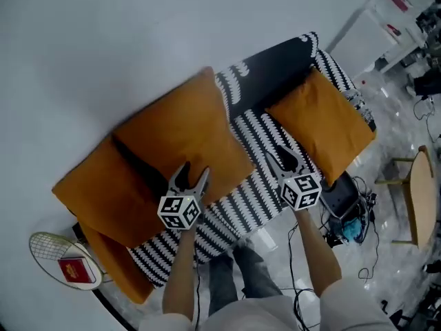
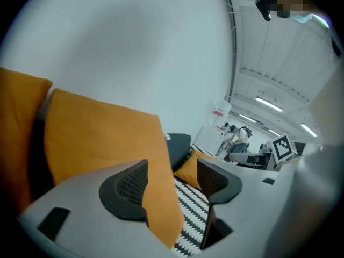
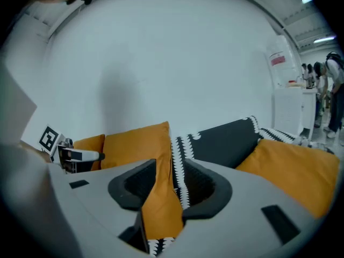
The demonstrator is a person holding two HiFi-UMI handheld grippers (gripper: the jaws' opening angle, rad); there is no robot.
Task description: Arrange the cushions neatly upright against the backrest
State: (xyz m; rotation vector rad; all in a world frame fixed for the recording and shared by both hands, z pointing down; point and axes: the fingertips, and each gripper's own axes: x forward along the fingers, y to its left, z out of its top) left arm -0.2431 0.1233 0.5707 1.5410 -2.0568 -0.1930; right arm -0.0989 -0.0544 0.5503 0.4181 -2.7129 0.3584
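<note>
Nearest, the left gripper (image 1: 191,176) stands wide, a corner of the middle orange fabric cushion (image 1: 182,129) loose between its jaws. The right gripper (image 1: 285,158) gapes empty over the black-and-white striped sofa (image 1: 258,195). That cushion already leans upright on the black backrest (image 1: 275,64); the right-end orange cushion (image 1: 324,119) likely remains.

Three square orange fabric cushions on a black-and-white patterned sofa (image 1: 258,192).
The middle cushion (image 1: 182,126) leans upright against the backrest, just beside the left cushion (image 1: 110,185) at the sofa's left end, with a dark gap between them. The right cushion (image 1: 324,123) rests tilted near the right end, well apart from them.
</note>
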